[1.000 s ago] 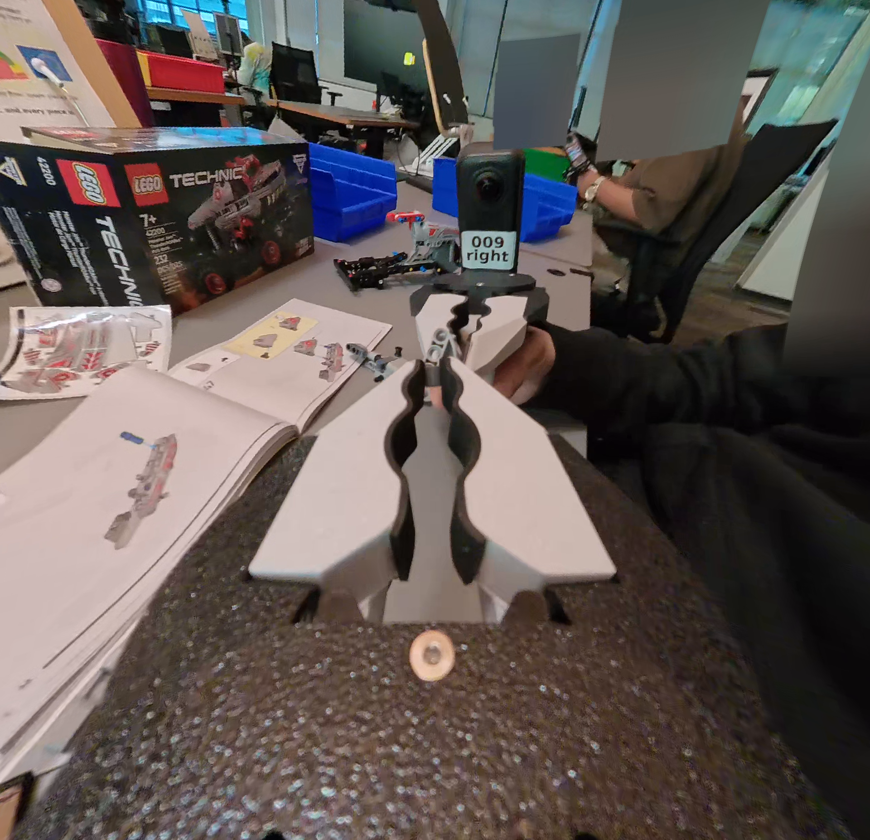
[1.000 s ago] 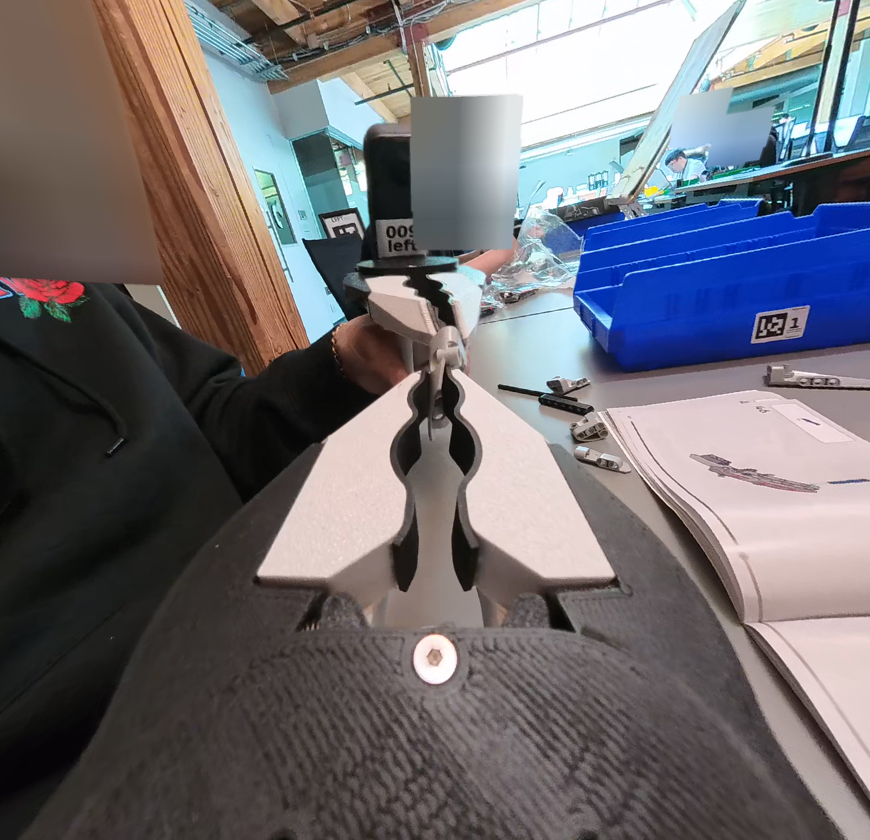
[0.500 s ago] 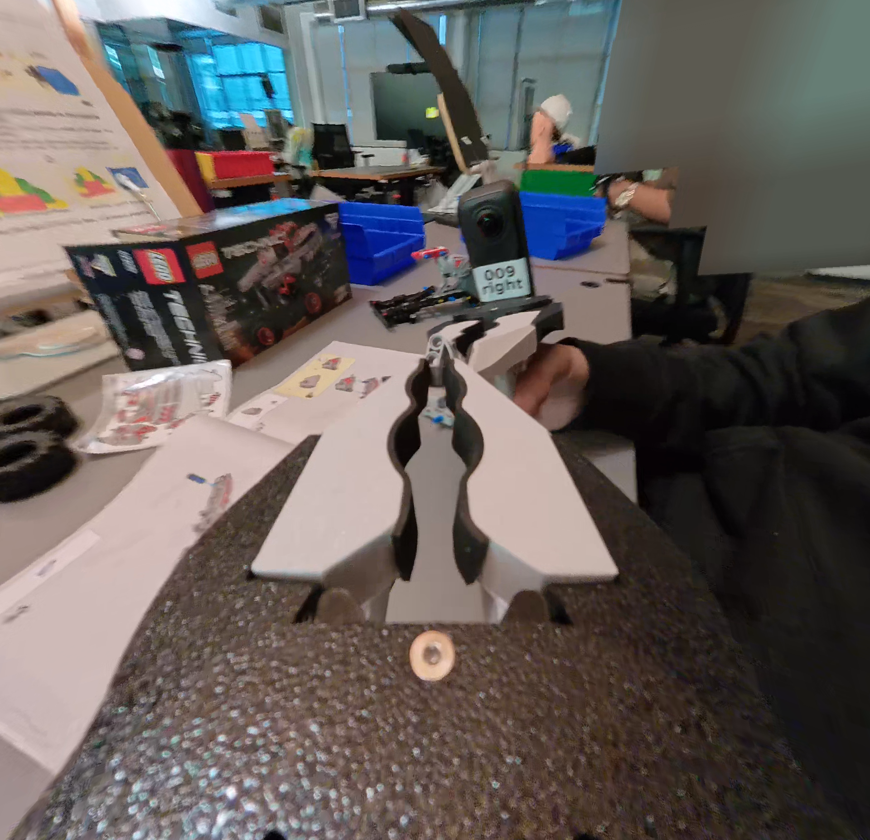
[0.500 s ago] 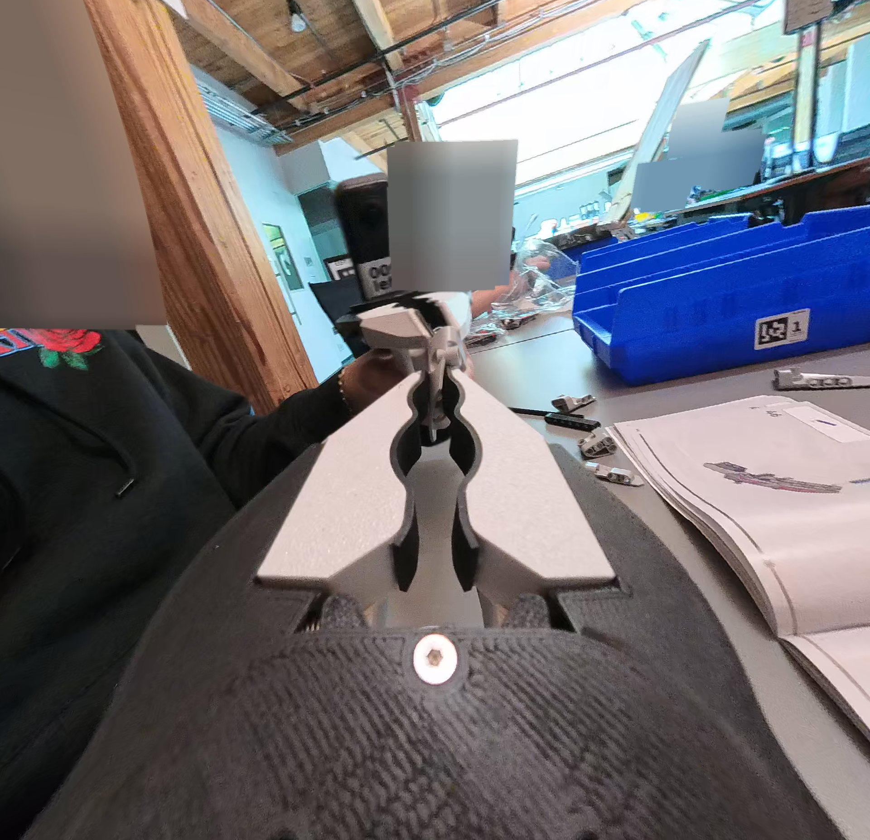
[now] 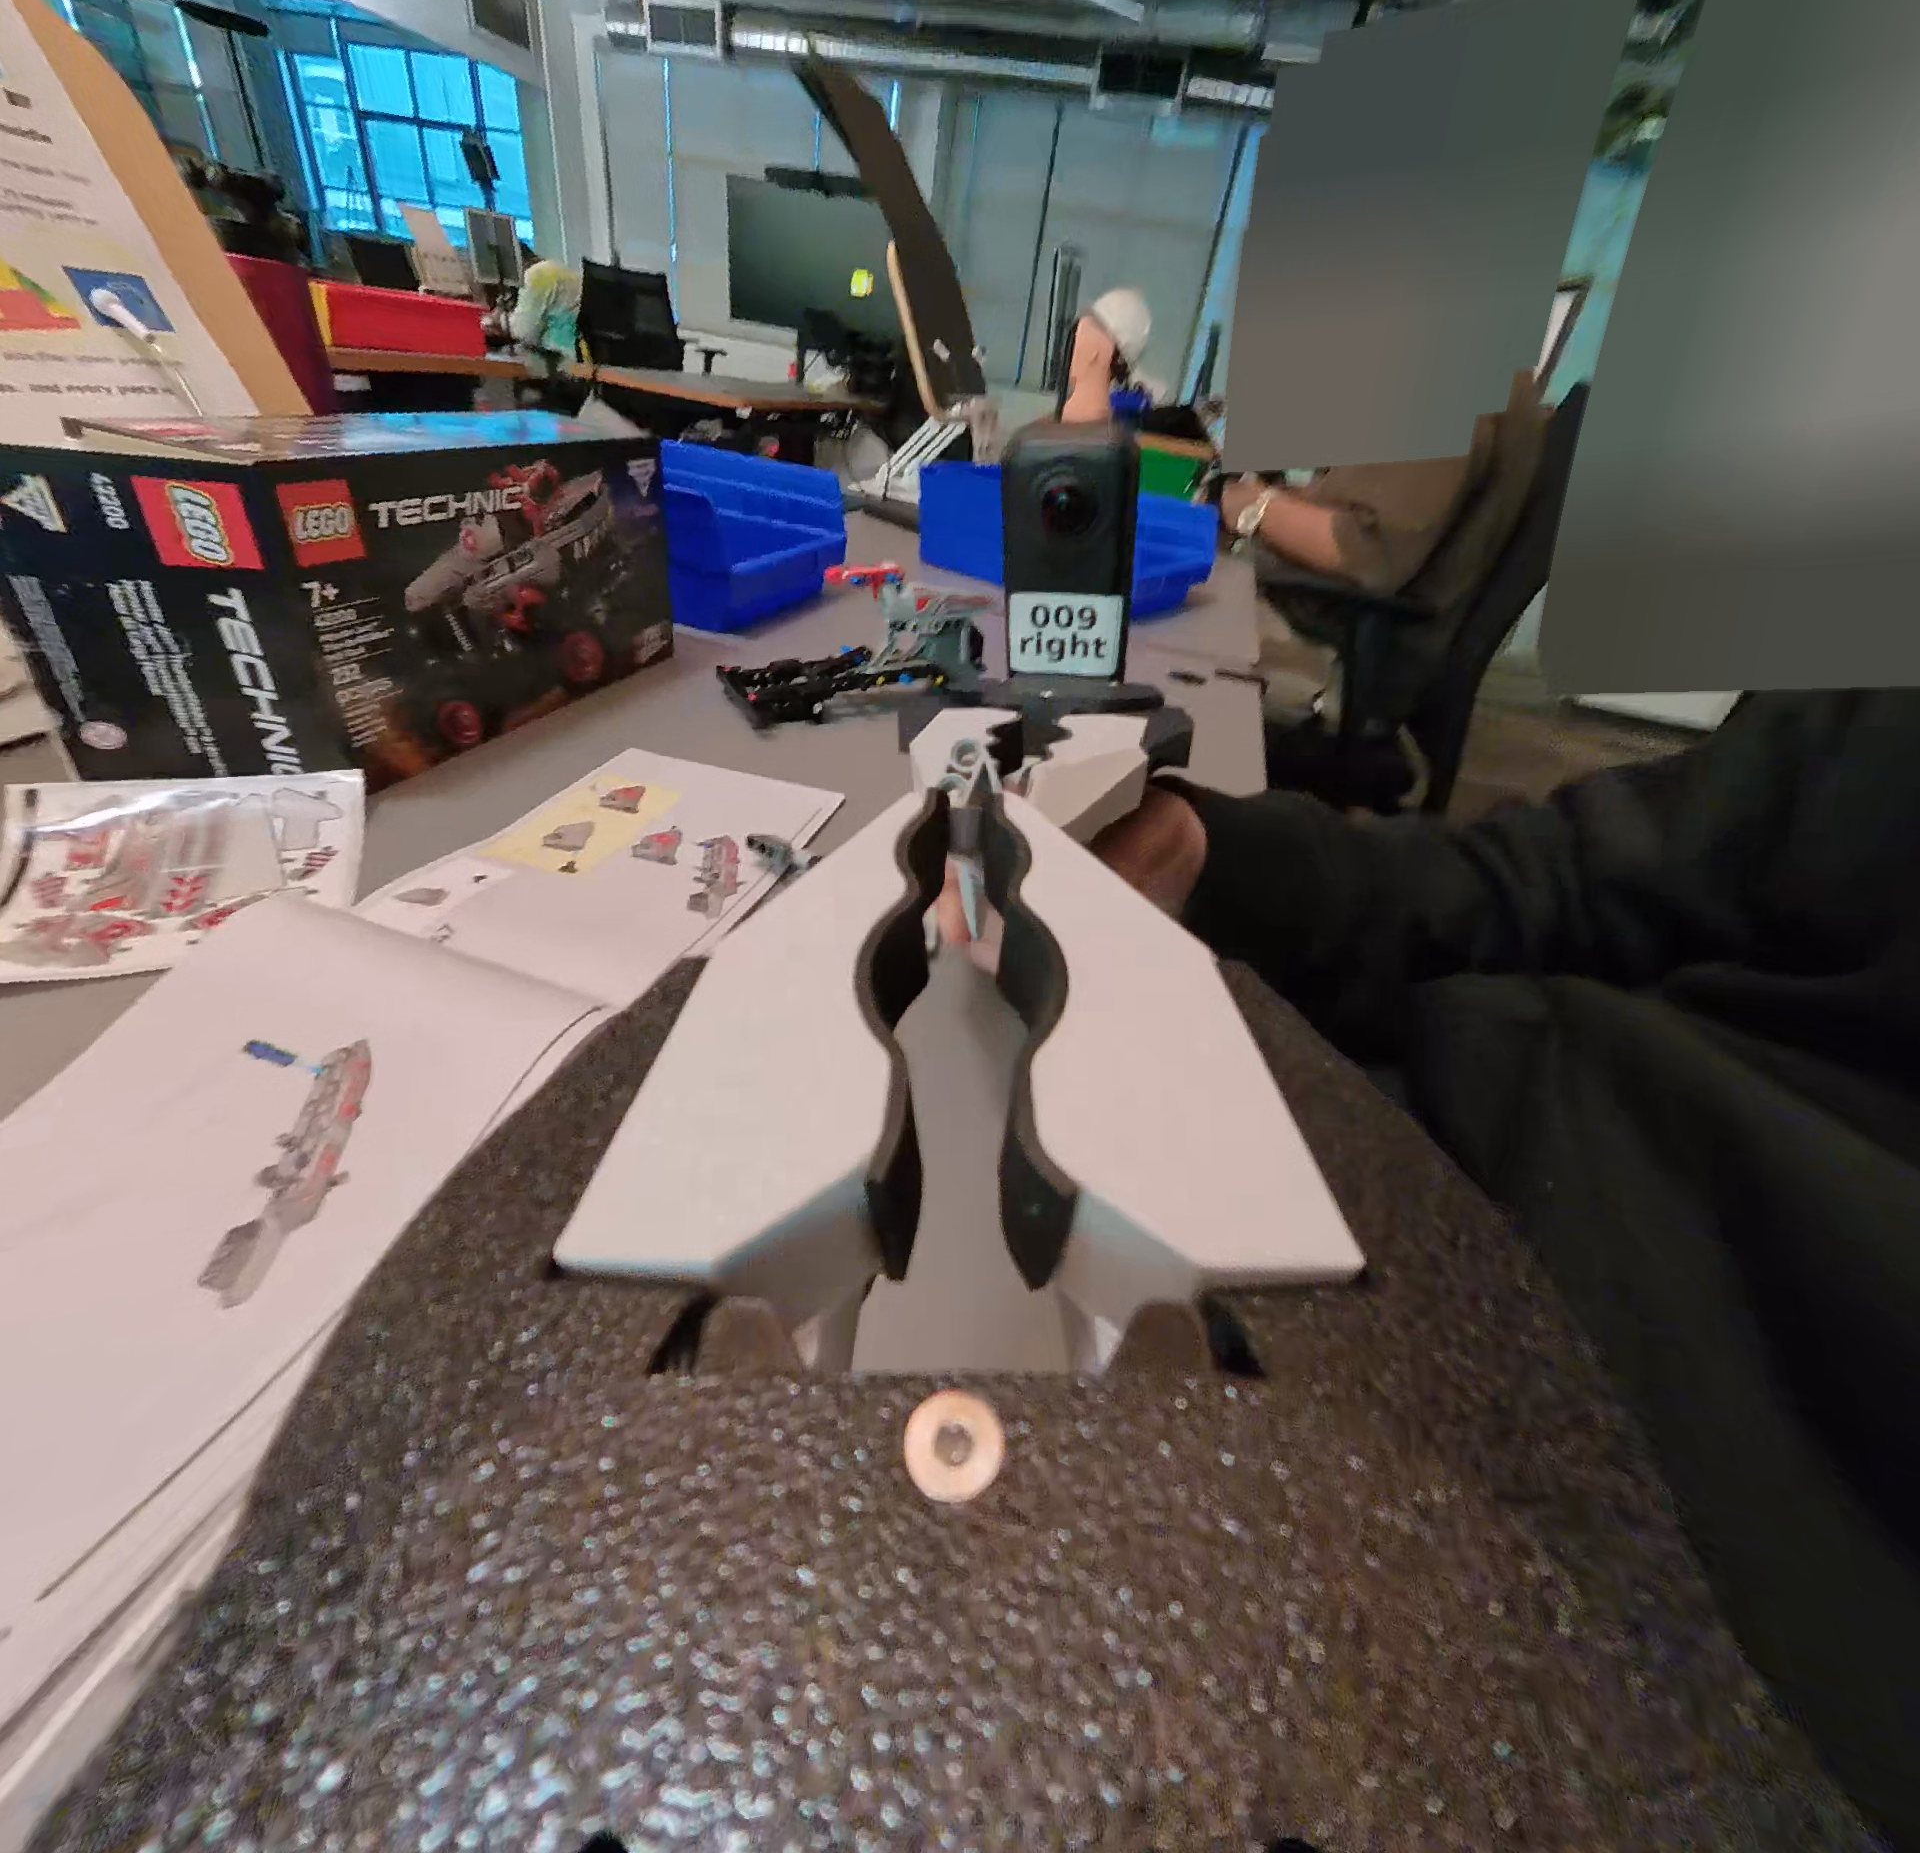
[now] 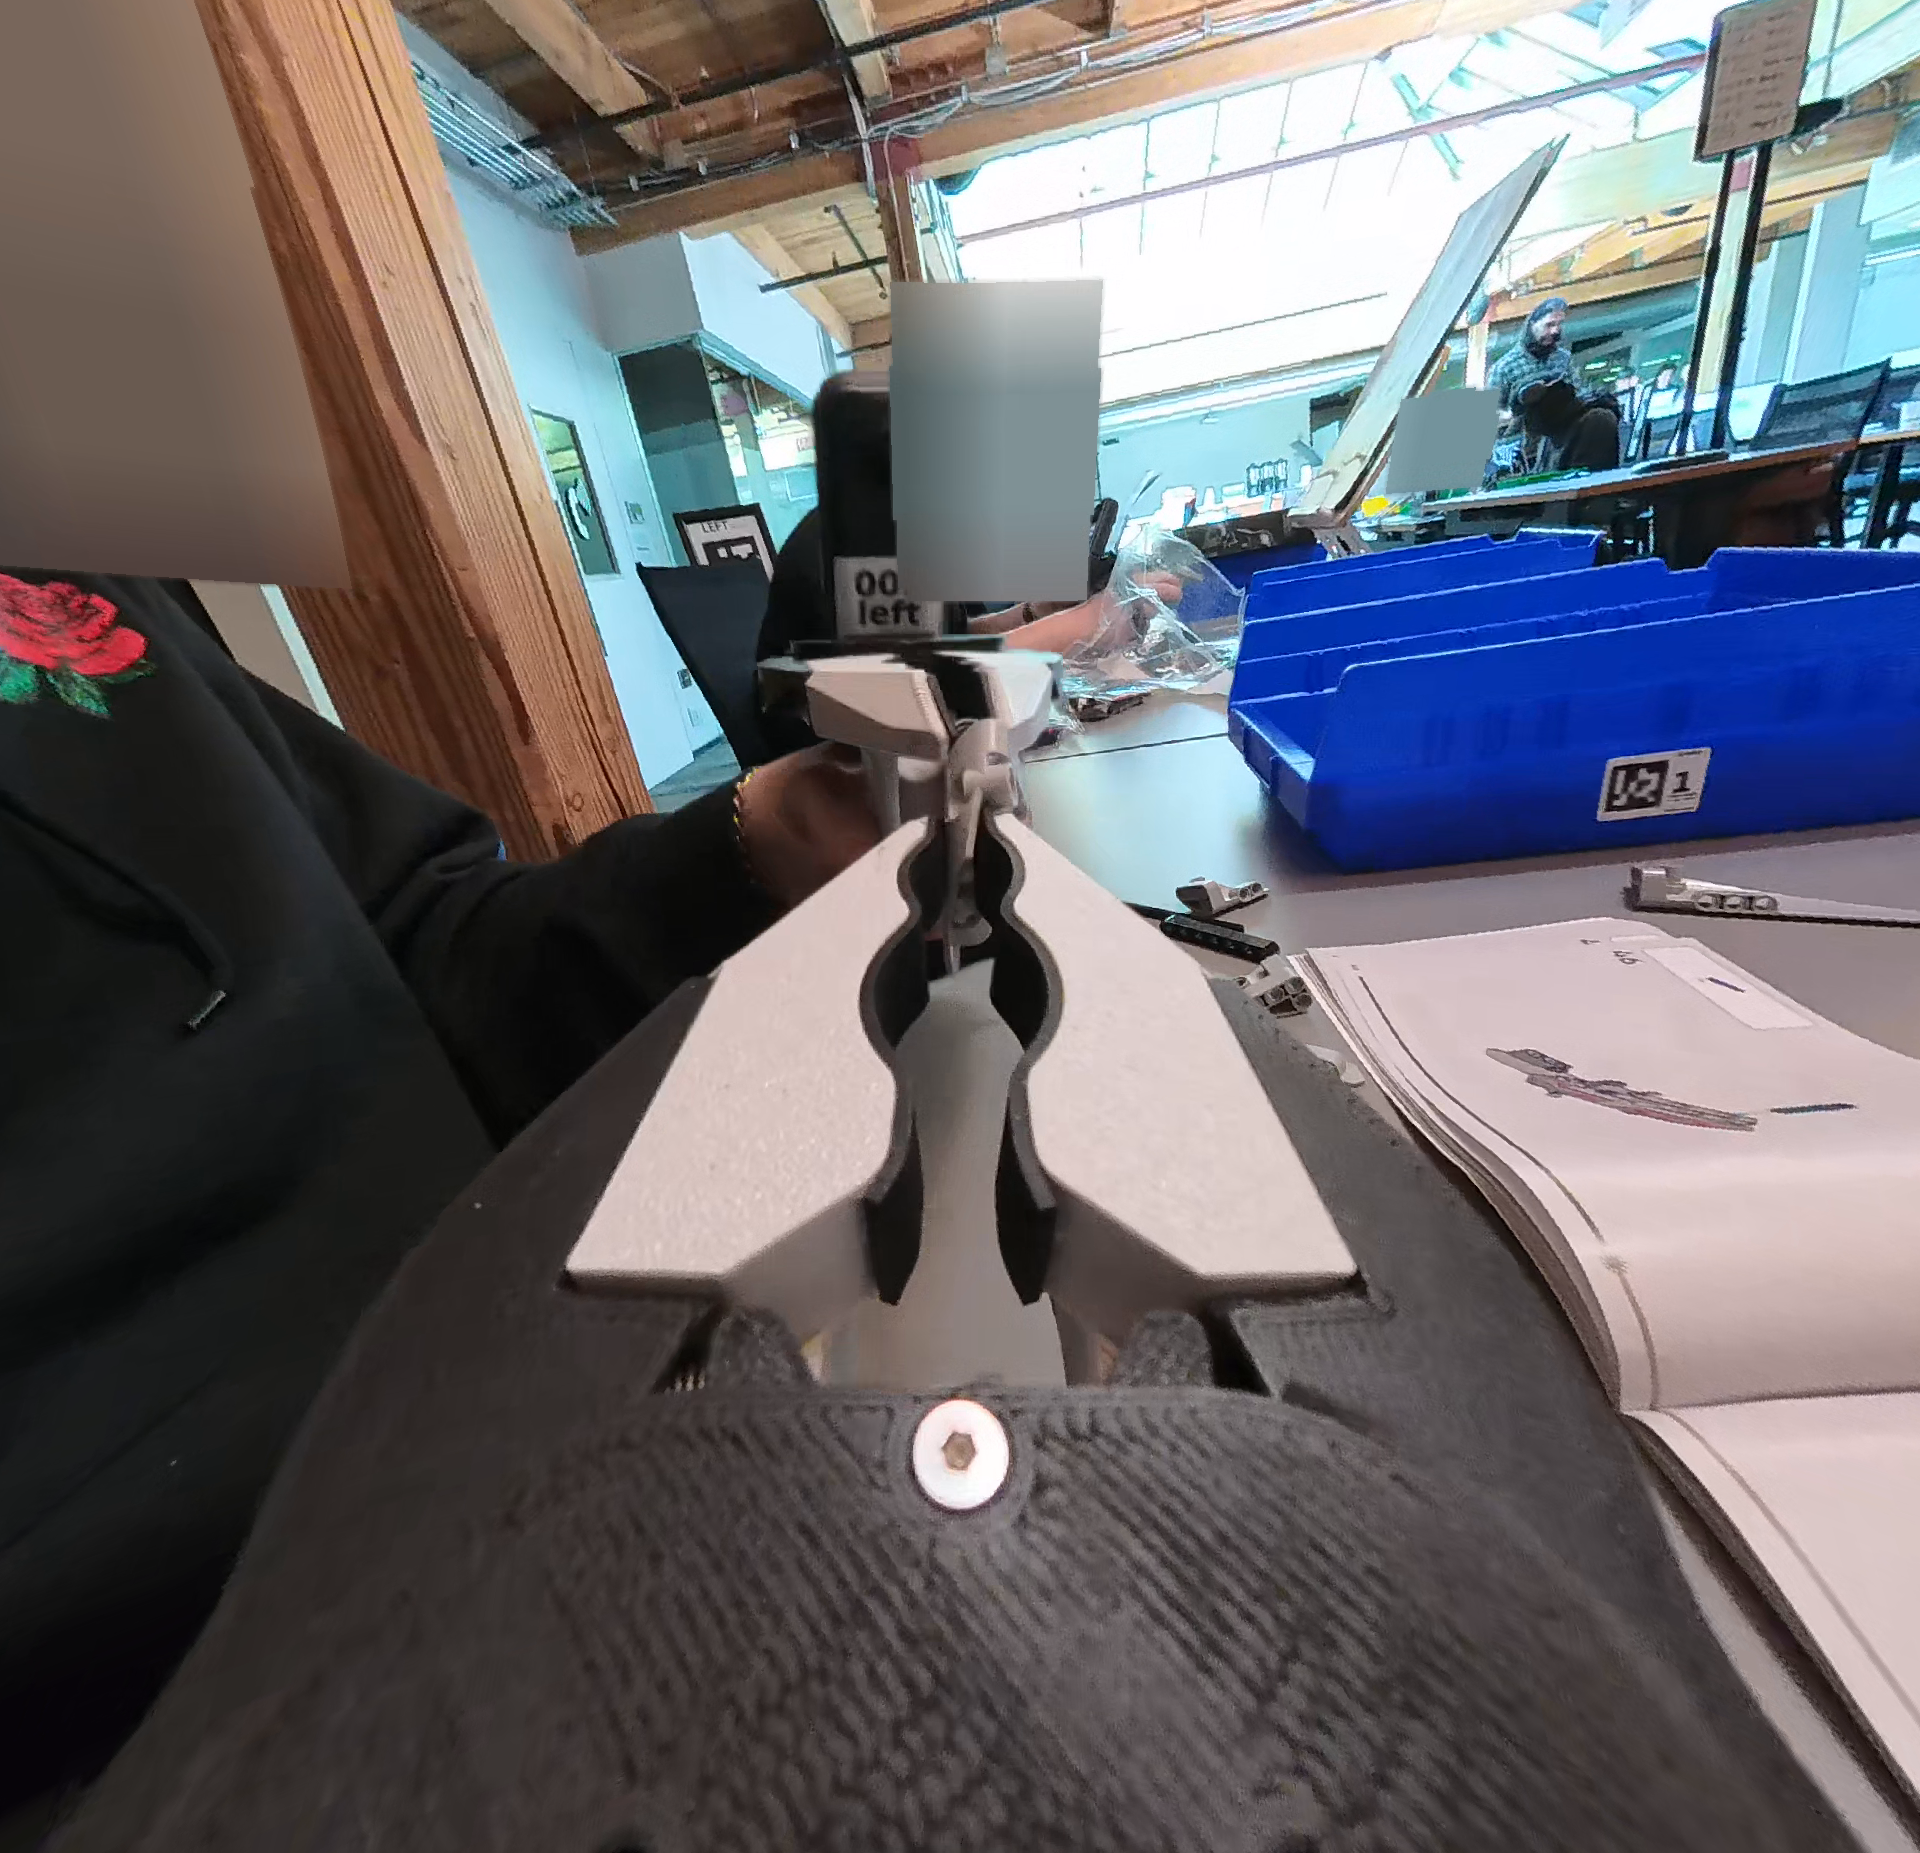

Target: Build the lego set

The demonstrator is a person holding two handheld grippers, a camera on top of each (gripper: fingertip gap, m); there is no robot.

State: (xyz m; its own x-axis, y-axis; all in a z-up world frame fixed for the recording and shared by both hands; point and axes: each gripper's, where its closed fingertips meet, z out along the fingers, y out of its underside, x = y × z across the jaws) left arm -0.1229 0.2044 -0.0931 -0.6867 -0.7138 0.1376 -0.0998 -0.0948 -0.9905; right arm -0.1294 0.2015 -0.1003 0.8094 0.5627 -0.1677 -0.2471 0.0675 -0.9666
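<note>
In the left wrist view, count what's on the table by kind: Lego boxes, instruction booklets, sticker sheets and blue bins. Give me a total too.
Lego box: 1
Instruction booklet: 1
Sticker sheet: 1
Blue bins: 2
Total: 5

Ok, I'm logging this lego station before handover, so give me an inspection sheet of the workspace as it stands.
Surface: grey table, mostly covered with paper near the person.
Job's things: small grey lego piece held in the air between both grippers; open instruction booklet; black chassis assembly; set box; sticker sheet.
Clutter: loose grey and black parts beside the booklet; blue bins.
Grippers: left gripper and right gripper face each other tip to tip, each shut on the lego piece.
Cables: nothing seen.
Surroundings: open office, wooden post, other people seated at far desks.
</note>
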